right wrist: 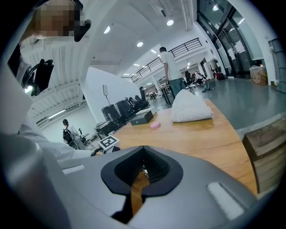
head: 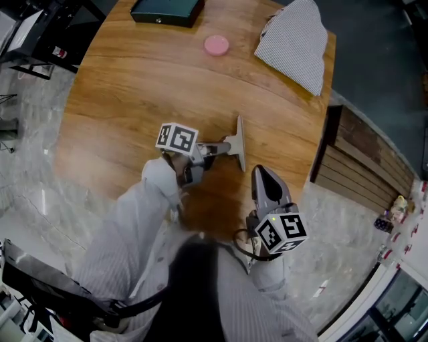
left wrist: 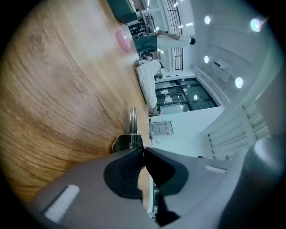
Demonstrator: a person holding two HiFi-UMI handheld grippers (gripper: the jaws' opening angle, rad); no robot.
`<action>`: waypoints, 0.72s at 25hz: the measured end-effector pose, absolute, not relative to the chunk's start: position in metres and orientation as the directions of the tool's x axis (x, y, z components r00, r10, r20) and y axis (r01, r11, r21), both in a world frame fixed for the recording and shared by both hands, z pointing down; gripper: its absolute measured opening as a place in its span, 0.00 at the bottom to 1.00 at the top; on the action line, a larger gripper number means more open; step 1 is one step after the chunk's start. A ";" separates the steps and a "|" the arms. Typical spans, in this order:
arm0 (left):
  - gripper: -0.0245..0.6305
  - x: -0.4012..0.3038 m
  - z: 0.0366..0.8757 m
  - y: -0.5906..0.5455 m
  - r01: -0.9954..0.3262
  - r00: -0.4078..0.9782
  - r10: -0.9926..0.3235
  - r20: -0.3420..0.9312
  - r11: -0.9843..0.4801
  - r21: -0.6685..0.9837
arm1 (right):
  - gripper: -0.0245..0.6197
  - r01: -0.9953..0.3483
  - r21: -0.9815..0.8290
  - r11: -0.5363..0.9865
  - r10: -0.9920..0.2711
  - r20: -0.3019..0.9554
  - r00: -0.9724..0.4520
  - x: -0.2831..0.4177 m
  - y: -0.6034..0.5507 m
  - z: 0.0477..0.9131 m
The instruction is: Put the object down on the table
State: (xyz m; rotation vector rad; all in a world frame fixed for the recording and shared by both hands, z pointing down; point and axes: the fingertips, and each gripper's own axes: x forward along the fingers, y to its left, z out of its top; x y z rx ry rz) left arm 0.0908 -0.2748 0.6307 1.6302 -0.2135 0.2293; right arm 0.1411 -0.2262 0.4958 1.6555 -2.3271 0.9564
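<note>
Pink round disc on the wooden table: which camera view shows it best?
The head view: it shows the pink round disc from above, whole and sharp, between the dark green box and the striped fabric bundle. The left gripper view shows only a blurred pink patch; the right gripper view shows it small and nearly edge-on.

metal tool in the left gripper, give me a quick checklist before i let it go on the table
1. Metal tool down on the table: its blade looks to meet the wood, but contact is unclear: cannot tell.
2. Left gripper grip: jaws closed on the tool's handle: ok.
3. Right gripper out of the way: apart from the tool, jaws together, nothing between them: ok.
4. Room around the tool: pink disc, striped cloth and dark box all lie far off: ok.
5. Tool away from the table's edge: ok.
</note>
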 end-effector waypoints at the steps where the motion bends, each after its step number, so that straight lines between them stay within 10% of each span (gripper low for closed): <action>1: 0.07 0.091 0.631 -0.275 -0.261 0.965 -0.001 0.262 -0.055 0.964 | 0.06 -0.887 -0.419 0.195 -0.806 0.447 -0.389 0.141 -0.225 0.496; 13: 0.10 0.088 0.626 -0.272 -0.176 0.984 -0.003 0.176 -0.033 0.984 | 0.06 -0.887 -0.417 0.199 -0.803 0.449 -0.392 0.141 -0.222 0.493; 18: 0.25 0.070 0.611 -0.265 -0.133 0.991 -0.032 0.131 -0.046 0.990 | 0.06 -0.880 -0.422 0.217 -0.798 0.442 -0.409 0.133 -0.220 0.490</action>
